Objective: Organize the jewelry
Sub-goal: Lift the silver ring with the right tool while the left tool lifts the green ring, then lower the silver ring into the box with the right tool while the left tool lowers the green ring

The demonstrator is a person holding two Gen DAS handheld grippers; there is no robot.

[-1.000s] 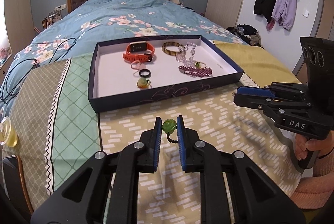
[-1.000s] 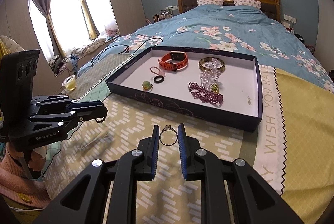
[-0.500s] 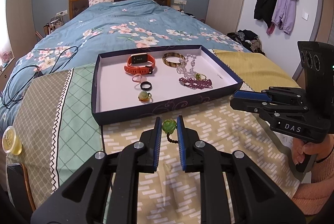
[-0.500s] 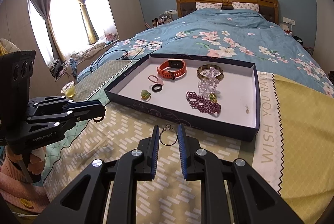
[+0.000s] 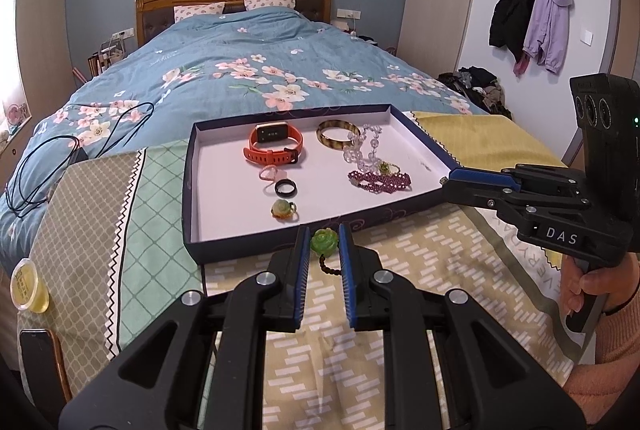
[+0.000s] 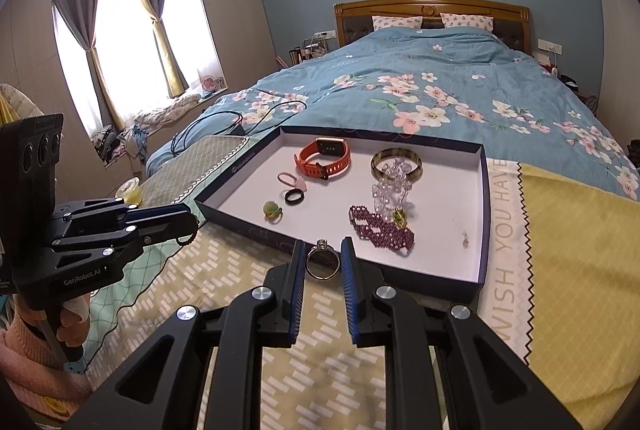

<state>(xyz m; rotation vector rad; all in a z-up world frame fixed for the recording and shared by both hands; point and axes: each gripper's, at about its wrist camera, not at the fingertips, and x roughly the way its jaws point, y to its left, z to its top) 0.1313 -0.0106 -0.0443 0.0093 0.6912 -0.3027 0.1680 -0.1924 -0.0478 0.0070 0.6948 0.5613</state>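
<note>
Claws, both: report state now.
Left claw: closed on the green flower pendant.
Right claw: closed on the silver ring.

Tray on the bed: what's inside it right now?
In the tray: orange smartwatch, amber bangle, clear bead bracelet, purple beaded bracelet, black ring, pink ring, green-stone ring. The near wall hides the closest floor strip.

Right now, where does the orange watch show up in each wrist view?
Left wrist view: the orange watch lies at the far side of the tray, left of the bangle.
Right wrist view: orange watch at the tray's far side, again left of the bangle.
Shared landmark: the black ring.
</note>
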